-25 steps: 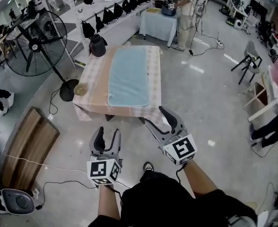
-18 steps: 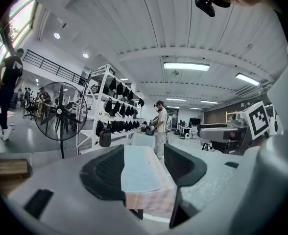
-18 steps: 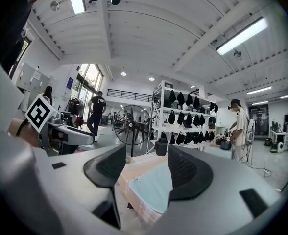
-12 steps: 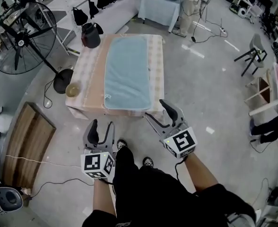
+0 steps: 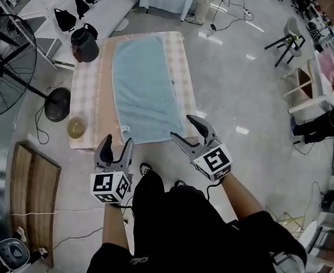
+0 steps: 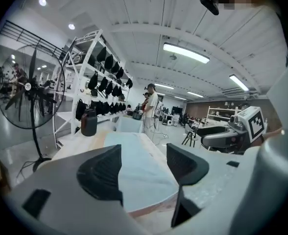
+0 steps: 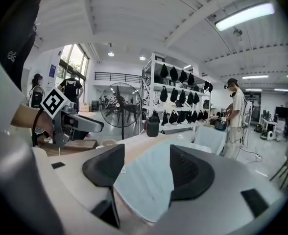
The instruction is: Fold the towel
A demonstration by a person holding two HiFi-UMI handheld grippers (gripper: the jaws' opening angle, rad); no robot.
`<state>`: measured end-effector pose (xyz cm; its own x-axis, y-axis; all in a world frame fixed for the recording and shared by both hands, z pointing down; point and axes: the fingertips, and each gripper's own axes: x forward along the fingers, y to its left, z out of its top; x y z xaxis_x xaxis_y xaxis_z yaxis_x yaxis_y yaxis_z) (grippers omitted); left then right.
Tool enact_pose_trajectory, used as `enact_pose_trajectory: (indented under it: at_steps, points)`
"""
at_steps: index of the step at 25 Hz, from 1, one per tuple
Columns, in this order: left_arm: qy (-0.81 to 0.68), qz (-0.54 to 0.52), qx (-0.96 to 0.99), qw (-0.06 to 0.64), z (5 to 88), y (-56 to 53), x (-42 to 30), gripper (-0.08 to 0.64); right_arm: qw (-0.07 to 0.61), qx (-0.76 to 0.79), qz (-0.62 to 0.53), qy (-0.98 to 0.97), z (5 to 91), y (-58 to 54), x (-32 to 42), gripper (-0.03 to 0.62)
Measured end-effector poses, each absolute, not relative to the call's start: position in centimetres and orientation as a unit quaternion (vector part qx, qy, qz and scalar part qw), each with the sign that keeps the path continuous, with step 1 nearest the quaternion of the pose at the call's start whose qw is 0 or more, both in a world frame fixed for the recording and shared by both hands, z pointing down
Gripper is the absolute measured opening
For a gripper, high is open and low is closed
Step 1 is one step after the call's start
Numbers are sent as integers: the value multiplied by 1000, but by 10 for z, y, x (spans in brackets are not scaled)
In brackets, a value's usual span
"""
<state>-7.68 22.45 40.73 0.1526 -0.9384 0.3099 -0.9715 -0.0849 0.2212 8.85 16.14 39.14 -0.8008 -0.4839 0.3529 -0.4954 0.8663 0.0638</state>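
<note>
Item 1. Light blue rectangular terry towel point(image 5: 143, 90): spread flat and unfolded, lengthwise down the middle of the table. A small white tag point(image 5: 125, 129) sits at its near left corner, print too small to read.

Item 2. Table point(image 5: 87, 95) under a beige-and-white checked cloth. A black lidded jug point(image 5: 84, 44) stands at its far left corner and a tan round bowl point(image 5: 76, 127) near its near left corner, both clear of the towel.

Item 3. Left hand-held gripper point(image 5: 117, 144): released, jaws just opened wide, nothing between them. It is held at the table's near edge, by the towel's near left corner.

Item 4. Right hand-held gripper point(image 5: 185, 128): released, jaws likewise just opened wide and empty, by the towel's near right corner.

Item 5. Marker cubes on both grippers: black-and-white square patterns only, no lettering.

Item 6. Black pedestal fan point(image 5: 2, 67): on the floor left of the table.
</note>
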Motion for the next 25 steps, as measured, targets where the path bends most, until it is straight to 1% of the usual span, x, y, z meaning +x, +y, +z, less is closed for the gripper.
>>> enact_pose_trajectory:
  at_steps: [5, 10, 17, 25]
  points:
    - [-609, 85, 752, 237, 456, 208, -99, 270, 226, 290, 46, -929, 427, 139, 81, 265]
    - [-581, 117, 756, 277, 497, 200, -103, 270, 258, 304, 83, -913, 461, 127, 87, 265]
    - [-594, 139, 724, 322, 557, 189, -103, 270, 302, 284, 121, -902, 528, 118, 103, 265]
    - [-607, 173, 686, 362, 610, 185, -94, 270, 334, 265, 163, -890, 585, 107, 127, 265]
